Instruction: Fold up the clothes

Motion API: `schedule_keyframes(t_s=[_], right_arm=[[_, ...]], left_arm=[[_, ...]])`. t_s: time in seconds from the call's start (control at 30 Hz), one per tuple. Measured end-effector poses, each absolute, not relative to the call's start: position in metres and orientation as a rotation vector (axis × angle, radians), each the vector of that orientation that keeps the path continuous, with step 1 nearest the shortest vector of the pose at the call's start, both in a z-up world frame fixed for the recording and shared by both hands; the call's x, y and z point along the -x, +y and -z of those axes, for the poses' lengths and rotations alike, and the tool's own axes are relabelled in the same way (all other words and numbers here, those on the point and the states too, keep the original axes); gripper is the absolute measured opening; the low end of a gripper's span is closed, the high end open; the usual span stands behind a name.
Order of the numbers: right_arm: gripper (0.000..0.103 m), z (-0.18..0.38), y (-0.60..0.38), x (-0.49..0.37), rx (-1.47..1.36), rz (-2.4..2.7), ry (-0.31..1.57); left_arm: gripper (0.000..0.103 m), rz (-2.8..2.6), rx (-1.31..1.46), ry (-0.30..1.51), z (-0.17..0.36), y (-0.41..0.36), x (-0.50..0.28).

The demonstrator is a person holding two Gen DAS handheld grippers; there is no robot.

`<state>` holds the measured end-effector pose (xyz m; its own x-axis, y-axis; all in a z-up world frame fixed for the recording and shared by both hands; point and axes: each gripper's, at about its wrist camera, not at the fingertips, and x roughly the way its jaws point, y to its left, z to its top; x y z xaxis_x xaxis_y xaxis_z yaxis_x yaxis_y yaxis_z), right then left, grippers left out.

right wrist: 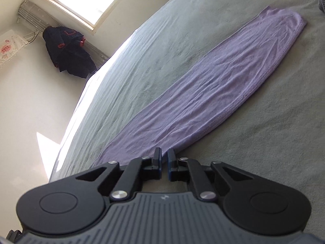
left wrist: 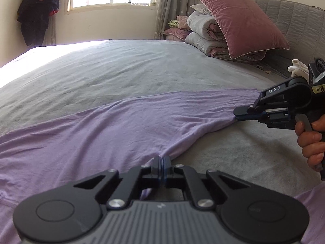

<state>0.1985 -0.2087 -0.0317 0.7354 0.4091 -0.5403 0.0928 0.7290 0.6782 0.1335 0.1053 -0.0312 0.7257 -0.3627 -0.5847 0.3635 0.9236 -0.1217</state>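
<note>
Fingers (left wrist: 158, 163) of both grippers (right wrist: 164, 159) pinch the lilac garment (left wrist: 113, 126) on the bed (left wrist: 121, 69).

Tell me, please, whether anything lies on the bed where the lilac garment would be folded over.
Nothing visible does. Both the left gripper and the right gripper are shut on the lilac garment. The grey sheet beyond it is bare; the pillow and quilts sit off at the headboard.

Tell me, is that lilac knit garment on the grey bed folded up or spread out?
Spread out: the lilac garment lies flat and long across the grey bed, with no neat fold showing.
</note>
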Motion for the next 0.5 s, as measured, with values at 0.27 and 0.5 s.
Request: schedule_keyframes(t_s=[0.27, 0.5], right_arm=[[0.016, 0.038, -0.199, -0.210, -0.759, -0.183, 0.808], [0.037, 0.031, -0.194, -0.219, -0.673, -0.109, 0.769]], left_arm=[[0.004, 0.468, 0.151, 0.712, 0.028, 0.122, -0.141], [0.024, 0.496, 0.068, 0.705, 0.030, 0.100, -0.143]])
